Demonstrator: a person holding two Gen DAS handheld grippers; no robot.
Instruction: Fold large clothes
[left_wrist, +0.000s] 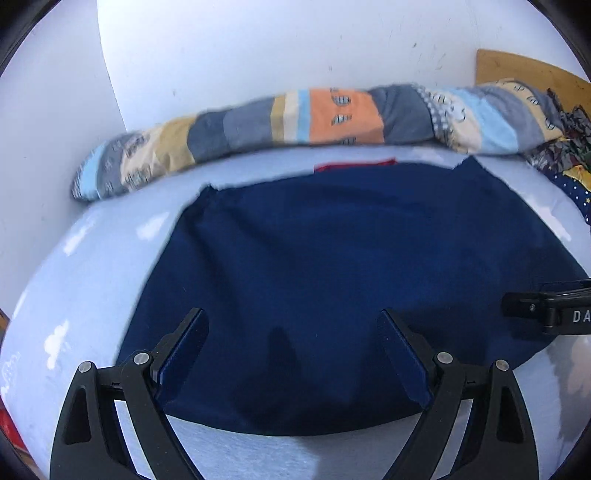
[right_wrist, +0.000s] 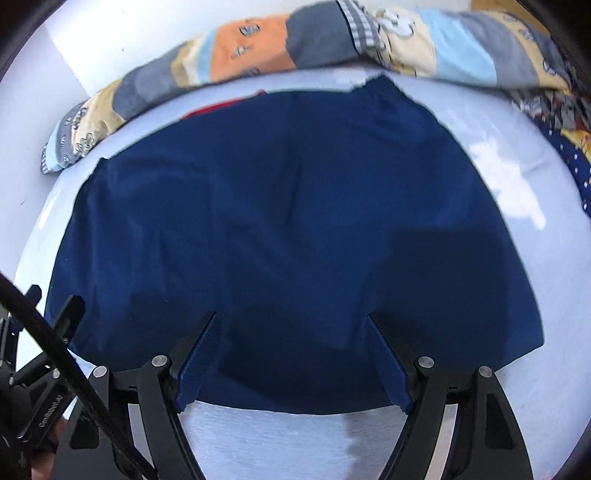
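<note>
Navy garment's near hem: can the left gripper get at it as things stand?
Probably yes. The left gripper hangs open right over the navy garment, nothing lies on the cloth near its hem, and the right gripper hovers off to the side.

A bed (left_wrist: 92, 266) covered in a pale blue sheet carries everything here, and a navy blue garment (left_wrist: 332, 280) lies spread flat across its middle, its near hem a little short of the bed's near edge. Beyond the garment's far edge a rolled patchwork quilt (left_wrist: 332, 114) in grey, orange, tan and light blue runs along the bed against the white wall, and a strip of red cloth (left_wrist: 354, 165) shows at that far edge. To the right of the garment, at the bed's far corner, lies dark patterned fabric (left_wrist: 569, 173).
</note>
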